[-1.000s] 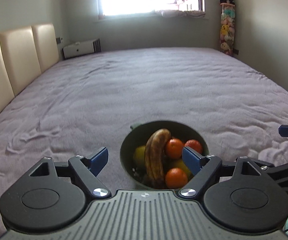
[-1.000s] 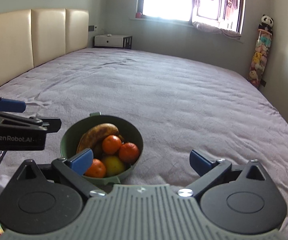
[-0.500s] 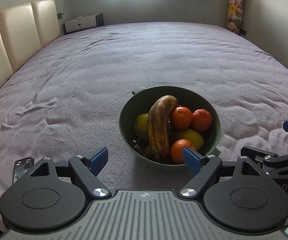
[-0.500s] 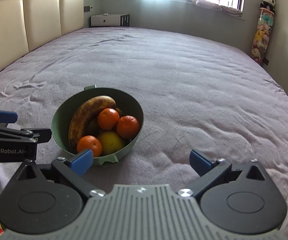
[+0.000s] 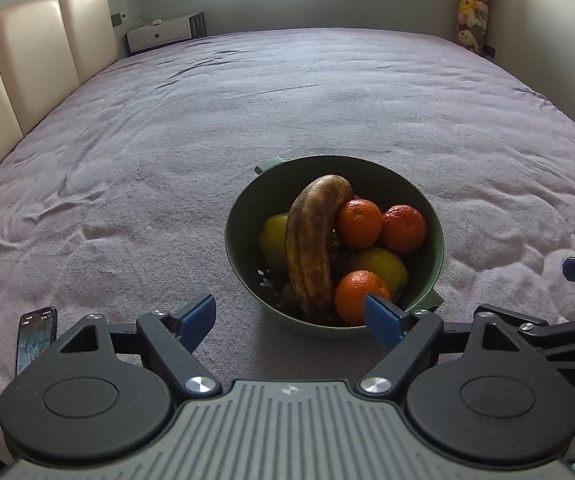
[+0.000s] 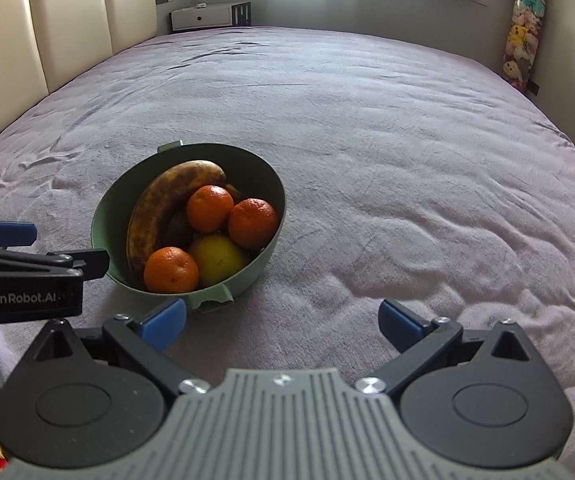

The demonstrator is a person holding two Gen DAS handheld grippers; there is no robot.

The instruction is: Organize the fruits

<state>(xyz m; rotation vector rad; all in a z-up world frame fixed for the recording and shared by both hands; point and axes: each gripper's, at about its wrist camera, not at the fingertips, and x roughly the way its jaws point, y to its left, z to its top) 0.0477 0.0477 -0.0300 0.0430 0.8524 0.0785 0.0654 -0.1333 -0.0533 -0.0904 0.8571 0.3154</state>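
Observation:
A green bowl (image 5: 427, 196) sits on a purple bed. It holds a browned banana (image 5: 311, 240), three oranges (image 5: 359, 224) and yellow-green fruits (image 5: 383, 266). My left gripper (image 5: 289, 316) is open and empty, just in front of the bowl. The bowl also shows in the right wrist view (image 6: 263, 172), with the banana (image 6: 159, 208) and oranges (image 6: 209, 208). My right gripper (image 6: 281, 320) is open and empty, in front of the bowl and to its right.
The purple bedspread (image 5: 247, 100) stretches far behind the bowl. A phone (image 5: 35, 334) lies at the near left edge. A cream headboard (image 5: 27, 60) is on the left, a white nightstand (image 5: 163, 34) behind it, and stuffed toys (image 5: 471, 4) at the far right.
Both grippers have risen and tilted down, so the bowl sits higher in each view and shows in full. Both stay open.

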